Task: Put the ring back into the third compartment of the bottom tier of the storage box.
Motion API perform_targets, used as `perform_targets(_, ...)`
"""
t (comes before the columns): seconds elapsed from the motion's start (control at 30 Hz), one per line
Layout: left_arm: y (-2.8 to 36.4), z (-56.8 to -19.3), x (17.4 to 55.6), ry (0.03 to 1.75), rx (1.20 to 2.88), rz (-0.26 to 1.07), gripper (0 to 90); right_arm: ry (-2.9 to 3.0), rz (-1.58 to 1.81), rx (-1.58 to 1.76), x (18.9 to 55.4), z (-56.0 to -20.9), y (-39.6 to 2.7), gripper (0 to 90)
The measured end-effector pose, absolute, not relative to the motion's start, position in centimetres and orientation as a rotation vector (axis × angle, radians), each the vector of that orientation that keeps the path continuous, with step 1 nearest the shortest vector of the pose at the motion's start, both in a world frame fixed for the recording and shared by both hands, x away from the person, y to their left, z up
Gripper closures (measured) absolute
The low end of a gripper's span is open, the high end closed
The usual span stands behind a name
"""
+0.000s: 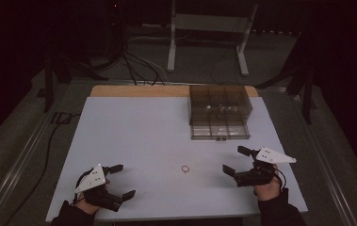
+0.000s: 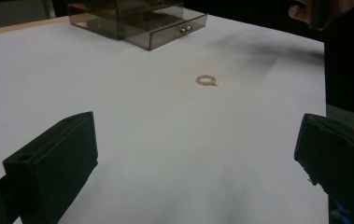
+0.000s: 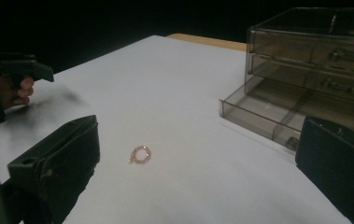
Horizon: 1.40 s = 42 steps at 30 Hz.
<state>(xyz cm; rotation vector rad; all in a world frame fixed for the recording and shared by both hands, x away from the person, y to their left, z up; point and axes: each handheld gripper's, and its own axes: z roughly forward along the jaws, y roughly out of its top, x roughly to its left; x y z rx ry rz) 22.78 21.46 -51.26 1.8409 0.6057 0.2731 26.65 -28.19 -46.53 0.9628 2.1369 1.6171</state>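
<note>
A white sheet covers the table (image 1: 143, 141), with a strip of bare wood showing along its far edge. On the sheet, between the two hands and a little nearer the right one, lies a small pink bead ring (image 1: 185, 168) (a bracelet or hair tie, too small to tell), flat and touching nothing else.

The left tool (image 1: 121, 180) sits low at the near left corner of the table, its jaws spread wide and holding nothing; in the left gripper view the ring (image 2: 206, 80) lies well ahead of them on the sheet. The right tool (image 1: 235, 160) rests near the right edge, jaws likewise parted and empty, pointing toward the middle of the table; in the right gripper view the ring (image 3: 140, 154) lies between the jaws' lines but farther out, apart from both.

At the far right of the sheet stands a smoky clear plastic drawer box (image 1: 219, 110). Its bottom drawer (image 3: 277, 112) is pulled out toward the person, and the drawers above it are shut. Small things lie inside the box, too dim to make out.

Beyond the table, cables (image 1: 138, 66) trail over the floor by a pale metal stand (image 1: 209, 28).
</note>
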Motion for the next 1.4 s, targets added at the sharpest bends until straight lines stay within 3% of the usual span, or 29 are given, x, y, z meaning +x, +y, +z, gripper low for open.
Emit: perform_targets(1.4, 21.4, -51.2, 22.6, 0.598, 1.828, 0.272, 0.5, 2.373, 1.606, 0.830, 30.5, -47.9, -20.1, 0.0)
